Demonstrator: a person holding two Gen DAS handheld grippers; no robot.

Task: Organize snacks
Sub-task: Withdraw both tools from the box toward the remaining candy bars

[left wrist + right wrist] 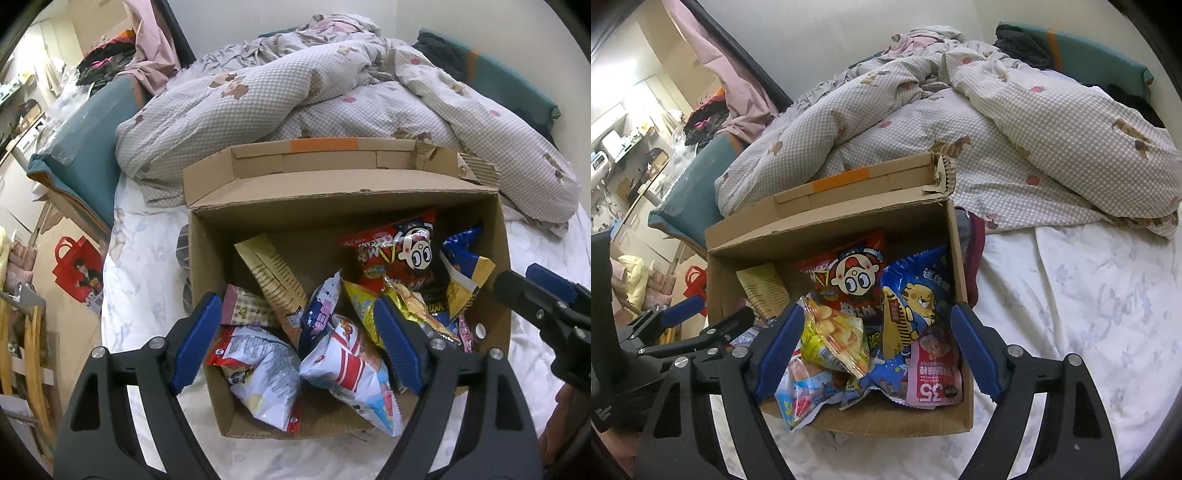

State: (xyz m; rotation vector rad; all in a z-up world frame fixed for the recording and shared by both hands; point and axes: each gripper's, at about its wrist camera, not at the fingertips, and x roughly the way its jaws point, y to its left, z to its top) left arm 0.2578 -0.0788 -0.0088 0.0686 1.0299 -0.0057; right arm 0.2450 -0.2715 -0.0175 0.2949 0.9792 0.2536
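Observation:
An open cardboard box (332, 210) stands on the bed with several snack bags inside. My left gripper (295, 314) hovers open over its near left part, above a white bag (266, 384) and a white-and-red bag (351, 373); nothing is between its pads. A beige carton (273, 273) leans against the left wall. My right gripper (879, 321) is open over the box's right half, above a yellow chips bag (834, 339) and a blue bear bag (916, 295), gripping nothing. A red cartoon-face bag (849, 273) stands at the back and a pink packet (934, 376) lies in front.
A crumpled checked duvet (332, 92) is heaped just behind the box. White flowered sheet (1089, 314) spreads to the right of the box. A teal cushion (85, 147) edges the bed on the left, with a red bag (77, 269) on the floor below.

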